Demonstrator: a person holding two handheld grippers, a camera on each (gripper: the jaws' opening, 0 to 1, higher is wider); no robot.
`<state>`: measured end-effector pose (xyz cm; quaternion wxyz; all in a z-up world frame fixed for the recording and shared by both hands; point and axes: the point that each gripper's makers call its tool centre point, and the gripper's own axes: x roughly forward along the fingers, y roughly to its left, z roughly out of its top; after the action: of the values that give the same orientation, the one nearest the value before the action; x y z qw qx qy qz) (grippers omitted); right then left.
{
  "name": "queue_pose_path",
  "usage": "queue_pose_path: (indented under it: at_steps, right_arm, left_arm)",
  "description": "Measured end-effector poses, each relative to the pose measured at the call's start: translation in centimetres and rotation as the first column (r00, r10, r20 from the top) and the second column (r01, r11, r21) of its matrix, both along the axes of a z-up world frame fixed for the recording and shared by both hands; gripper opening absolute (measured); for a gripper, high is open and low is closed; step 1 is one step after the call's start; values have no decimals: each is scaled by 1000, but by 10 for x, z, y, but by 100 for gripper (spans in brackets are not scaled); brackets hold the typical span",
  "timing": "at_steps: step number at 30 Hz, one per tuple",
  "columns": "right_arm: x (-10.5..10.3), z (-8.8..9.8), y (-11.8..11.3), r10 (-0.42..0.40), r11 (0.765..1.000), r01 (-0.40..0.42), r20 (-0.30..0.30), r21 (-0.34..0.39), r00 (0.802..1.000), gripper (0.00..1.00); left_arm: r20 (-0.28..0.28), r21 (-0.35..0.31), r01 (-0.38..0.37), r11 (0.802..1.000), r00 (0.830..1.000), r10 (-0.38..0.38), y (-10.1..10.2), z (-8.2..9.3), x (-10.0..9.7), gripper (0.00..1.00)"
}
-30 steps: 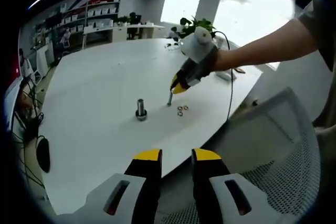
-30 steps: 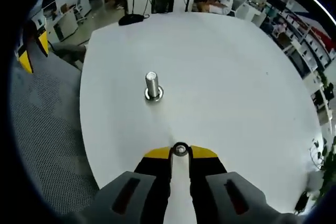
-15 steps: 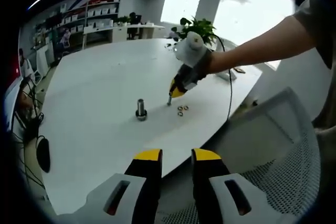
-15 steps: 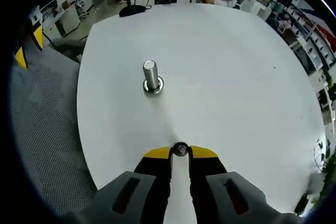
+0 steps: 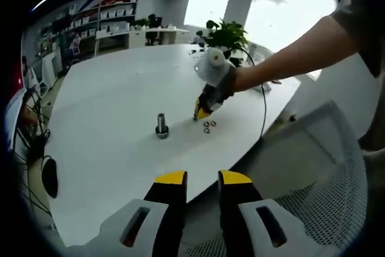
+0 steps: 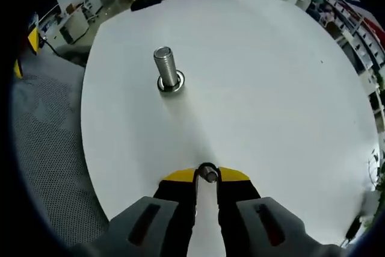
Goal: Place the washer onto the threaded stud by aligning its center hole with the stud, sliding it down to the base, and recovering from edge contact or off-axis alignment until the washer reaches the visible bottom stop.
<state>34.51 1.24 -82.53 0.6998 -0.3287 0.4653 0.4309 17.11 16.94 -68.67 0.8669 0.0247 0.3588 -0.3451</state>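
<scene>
Washer (image 6: 207, 171) pinched in right gripper (image 6: 207, 176), stud (image 6: 166, 71) well apart

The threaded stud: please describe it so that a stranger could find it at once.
Look at the big white table. Near its edge by the mesh chair stands the threaded stud, upright on a round base. Unlike the small flat washers lying nearby, it is a tall metal post.

A small metal washer (image 6: 207, 173) sits pinched edge-on between yellow jaw tips, above the white table. The threaded stud (image 6: 165, 70) stands upright on its wide round base, farther off and to the left, well apart from the washer, its shank bare.
</scene>
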Motion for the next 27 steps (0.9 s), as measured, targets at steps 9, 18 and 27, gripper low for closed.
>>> queue_pose_path:
  at_steps: [9,18,27]
  right_arm:
    - [-2,-9,-1,-17,1000,17,-20,-9,1000,15]
    - [-2,-10,-4,-24,1000,23,-24,-16,999,16]
    - [-6,-1,-29,-54,998,53,-17,-30,998,16]
  left_arm:
    - [7,0,-5,1000,1000,5,1,1,1,18]
    - [8,-2,-3,1000,1000,3,1,1,1,18]
    - [13,1,-8,1000,1000,8,2,2,2,18]
